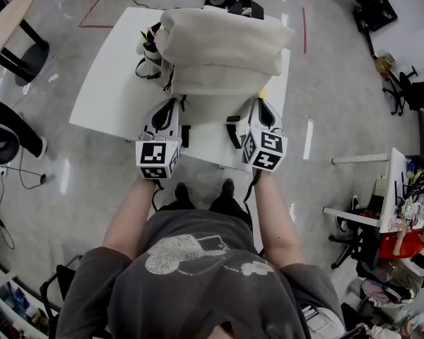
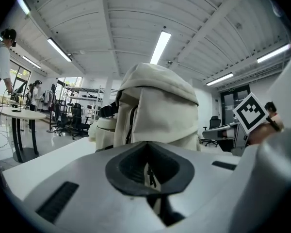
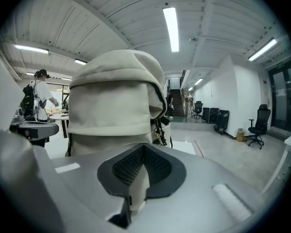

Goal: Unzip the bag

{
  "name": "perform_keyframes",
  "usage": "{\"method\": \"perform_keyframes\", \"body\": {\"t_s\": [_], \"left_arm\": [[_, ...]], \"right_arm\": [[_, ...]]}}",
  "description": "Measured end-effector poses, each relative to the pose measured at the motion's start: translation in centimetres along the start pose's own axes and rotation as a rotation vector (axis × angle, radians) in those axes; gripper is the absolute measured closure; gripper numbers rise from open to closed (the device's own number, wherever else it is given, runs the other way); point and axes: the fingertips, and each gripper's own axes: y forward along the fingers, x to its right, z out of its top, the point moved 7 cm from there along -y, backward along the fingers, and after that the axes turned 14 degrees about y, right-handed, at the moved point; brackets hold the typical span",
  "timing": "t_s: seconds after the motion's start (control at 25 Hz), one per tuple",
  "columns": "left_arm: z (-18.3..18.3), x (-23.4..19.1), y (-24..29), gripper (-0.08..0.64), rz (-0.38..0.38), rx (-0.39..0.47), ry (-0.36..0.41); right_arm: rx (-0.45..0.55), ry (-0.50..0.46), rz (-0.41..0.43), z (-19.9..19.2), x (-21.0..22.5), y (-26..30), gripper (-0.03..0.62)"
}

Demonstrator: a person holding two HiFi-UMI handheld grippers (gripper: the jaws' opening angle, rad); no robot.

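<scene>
White table in a bright office is carrying a cream bag; left gripper and right gripper are both holding their jaws closed tight at its lower front.

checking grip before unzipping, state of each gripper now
left gripper: closed, pinching the bag
right gripper: closed, pinching the bag too

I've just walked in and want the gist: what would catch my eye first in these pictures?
A bulky cream backpack stands upright on a white table, filling the middle of every view. The left gripper and right gripper are at its near bottom edge, one at each side, with their fingers closed on its cream fabric. A person in a grey shirt holds them from below in the head view.
</scene>
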Motion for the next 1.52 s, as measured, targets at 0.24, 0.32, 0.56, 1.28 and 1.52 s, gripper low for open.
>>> {"method": "perform_keyframes", "body": {"t_s": [0.24,0.32,0.56,1.28,1.52], "left_arm": [[0.7,1.0,-0.5,0.554,-0.010,0.012,-0.003],[0.9,1.7,-0.7,0.554,-0.003,0.012,-0.001],[2.4,4.3,-2.5,0.554,0.041,0.016,0.014],[6.5,17.6,-18.0,0.554,0.200,0.033,-0.024],[7.5,20.6,-23.2,0.554,0.220,0.029,-0.029]], "right_arm": [[0.030,0.000,0.038,0.7,-1.1,-1.7,0.592],[0.036,-0.001,0.061,0.9,-1.1,-2.2,0.592],[0.035,0.018,0.126,0.9,-0.5,-4.1,0.592],[0.040,0.002,0.324,-0.9,1.9,-22.8,0.594],[0.064,0.046,0.372,-1.6,1.5,-28.1,0.594]]}}
